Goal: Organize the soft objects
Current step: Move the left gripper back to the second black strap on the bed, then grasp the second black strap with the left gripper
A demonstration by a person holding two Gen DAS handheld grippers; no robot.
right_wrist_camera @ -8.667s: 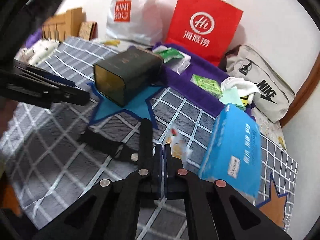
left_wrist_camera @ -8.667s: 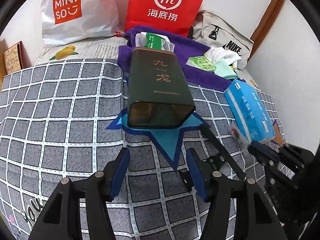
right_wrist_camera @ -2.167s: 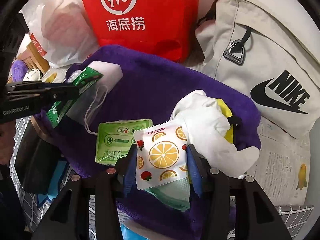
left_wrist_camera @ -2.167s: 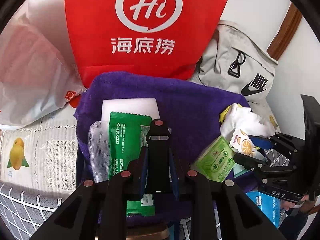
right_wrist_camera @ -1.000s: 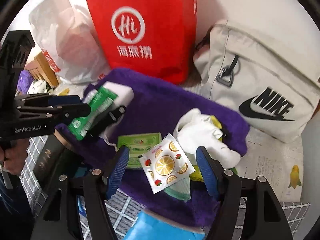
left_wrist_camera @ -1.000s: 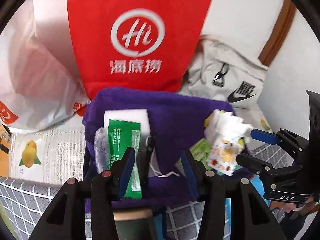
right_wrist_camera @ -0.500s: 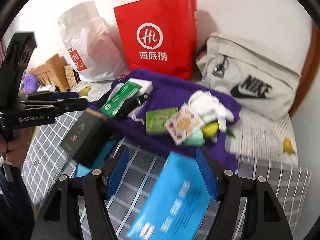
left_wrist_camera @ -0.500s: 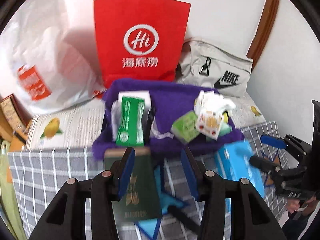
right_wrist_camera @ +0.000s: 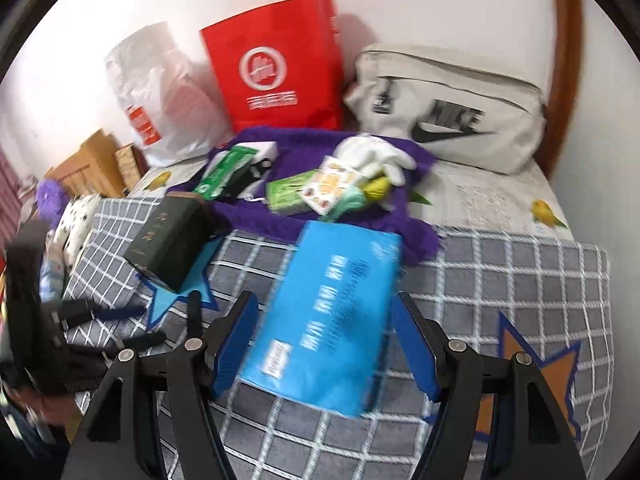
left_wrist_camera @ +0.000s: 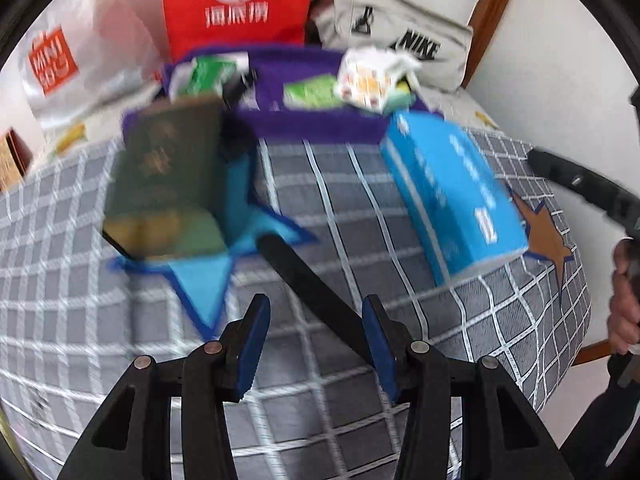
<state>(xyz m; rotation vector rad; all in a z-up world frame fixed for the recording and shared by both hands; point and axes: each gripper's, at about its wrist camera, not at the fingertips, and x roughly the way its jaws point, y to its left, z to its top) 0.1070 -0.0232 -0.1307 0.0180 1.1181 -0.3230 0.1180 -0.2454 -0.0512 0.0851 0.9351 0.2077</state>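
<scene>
A purple towel (right_wrist_camera: 296, 216) lies at the back of the checked bed cover and carries a green packet (right_wrist_camera: 224, 174), a green wipes pack (right_wrist_camera: 290, 192), a fruit-print sachet (right_wrist_camera: 334, 184) and a white glove (right_wrist_camera: 372, 156). The towel (left_wrist_camera: 304, 122) also shows in the left wrist view. My left gripper (left_wrist_camera: 314, 344) is open and empty above a black strap (left_wrist_camera: 316, 300). My right gripper (right_wrist_camera: 324, 344) is open and empty, its jaws either side of the near end of a blue tissue pack (right_wrist_camera: 332, 308).
A dark green tin (left_wrist_camera: 168, 184) lies on its side on a blue star patch (left_wrist_camera: 208, 276). A red paper bag (right_wrist_camera: 276, 68), a white plastic bag (right_wrist_camera: 160, 96) and a grey Nike bag (right_wrist_camera: 448, 116) stand along the back wall. The bed edge drops off at right.
Both grippers pulled back from the purple towel toward the near side of the bed. The black strap piece and fruit sachet, held earlier, now lie on the towel. Both grippers are open.
</scene>
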